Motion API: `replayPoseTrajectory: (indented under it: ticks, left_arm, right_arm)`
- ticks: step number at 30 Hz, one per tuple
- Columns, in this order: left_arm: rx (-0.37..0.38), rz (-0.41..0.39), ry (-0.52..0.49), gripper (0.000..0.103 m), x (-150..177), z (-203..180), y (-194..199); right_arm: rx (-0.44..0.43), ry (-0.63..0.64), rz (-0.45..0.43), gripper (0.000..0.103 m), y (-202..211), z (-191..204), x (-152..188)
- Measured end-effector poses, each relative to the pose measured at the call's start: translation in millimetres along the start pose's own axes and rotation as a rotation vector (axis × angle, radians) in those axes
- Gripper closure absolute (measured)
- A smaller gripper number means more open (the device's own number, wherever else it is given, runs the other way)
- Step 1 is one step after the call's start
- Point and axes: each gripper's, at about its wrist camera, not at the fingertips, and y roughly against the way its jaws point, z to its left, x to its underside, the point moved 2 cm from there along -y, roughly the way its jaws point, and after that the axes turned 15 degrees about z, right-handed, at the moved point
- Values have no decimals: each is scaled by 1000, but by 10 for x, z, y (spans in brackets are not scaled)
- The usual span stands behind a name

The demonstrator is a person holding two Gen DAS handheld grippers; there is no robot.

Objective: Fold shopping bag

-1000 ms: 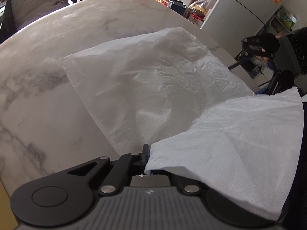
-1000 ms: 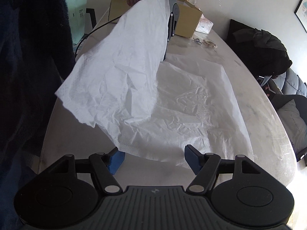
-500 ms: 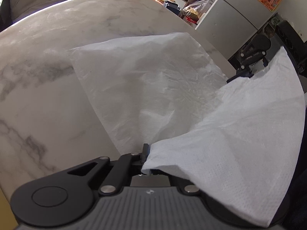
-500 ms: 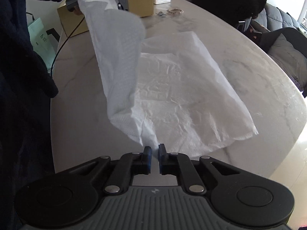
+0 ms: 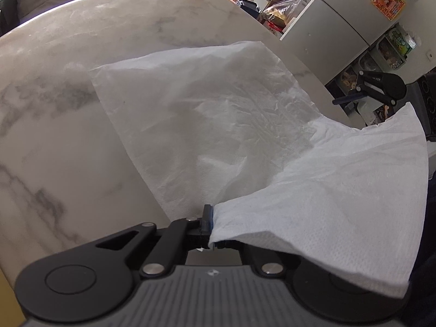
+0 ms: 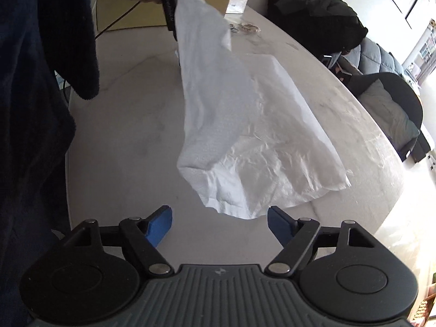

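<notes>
A white crinkled shopping bag lies on the marble table, with one side lifted off it. My left gripper is shut on a corner of that lifted side, which drapes over its right finger. From the right wrist view the left gripper holds the bag up at the far end, so a fold hangs down toward me. My right gripper has its jaws opening wide. The bag's low hanging corner sits just ahead of the blue pads, touching neither.
A cardboard box and small items sit at the table's far end. A dark jacket hangs on a chair, and a cushioned chair stands at the right edge. The person's dark sleeve fills the left. A fridge stands beyond the table.
The right gripper's jaws went from wide to nearly closed at the bag's corner, and now stand wide again, drawn back. The left gripper kept its hold on the lifted corner.
</notes>
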Motion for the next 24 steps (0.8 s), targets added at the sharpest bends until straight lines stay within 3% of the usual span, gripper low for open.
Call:
replayPoseTrajectory:
  ticks: [2,5,7,11,17,24]
  left_arm:
    - [-2,6,-2,103,-6,-8,3]
    - [-5,14,-6,103,-31,-8,-5]
    - [-6,18,-4,103,-30,-11,-3]
    - [2,25,9,103,-35,3,-5]
    - [-14,62,-8,103,-71,-18,-2]
    - [41,84,121,103,-174,107,-7]
  right_arm:
    - [-30,-37,-5,38,-63,-76,-72]
    - [-178,-148,6,66,-155,-343,-167]
    - [-276,-211,24,93,-223,-503,-190]
    - [-450,-340,60,99,-332,-842,-146]
    - [-510,-328,116,103,-357,-1012,-101]
    - [-576,-425,147,103,-385,-1081,-12]
